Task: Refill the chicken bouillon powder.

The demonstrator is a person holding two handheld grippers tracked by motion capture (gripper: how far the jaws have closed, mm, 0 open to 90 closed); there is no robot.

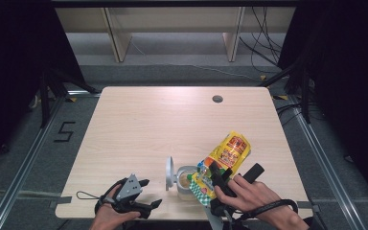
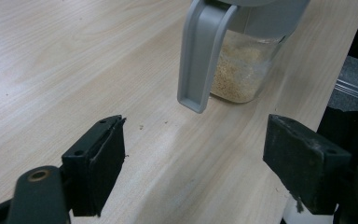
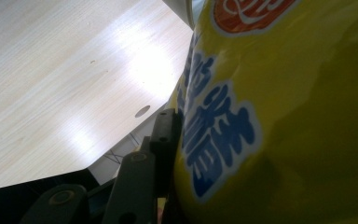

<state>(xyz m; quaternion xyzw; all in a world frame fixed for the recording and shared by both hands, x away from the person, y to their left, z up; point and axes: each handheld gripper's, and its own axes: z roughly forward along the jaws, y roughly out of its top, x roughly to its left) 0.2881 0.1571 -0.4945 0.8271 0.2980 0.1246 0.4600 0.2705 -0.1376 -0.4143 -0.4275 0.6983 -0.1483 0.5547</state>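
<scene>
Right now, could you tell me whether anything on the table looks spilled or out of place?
A few crumbs lie scattered on the table near the open jar, beside its hinged lid; they look like spilled grains. The yellow bag is tilted over the jar.

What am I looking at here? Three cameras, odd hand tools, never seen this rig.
A person holds a two-jaw gripper in each hand. The high view looks down on a wooden table; the other two views come from cameras riding on the grippers. The left gripper rests near the table's front edge, jaws open and holding nothing. Ahead of it stands a clear jar partly filled with pale grains, its grey flip lid swung open. The right gripper is shut on a yellow printed bag, tipped over the jar's mouth, seemingly to pour.
</scene>
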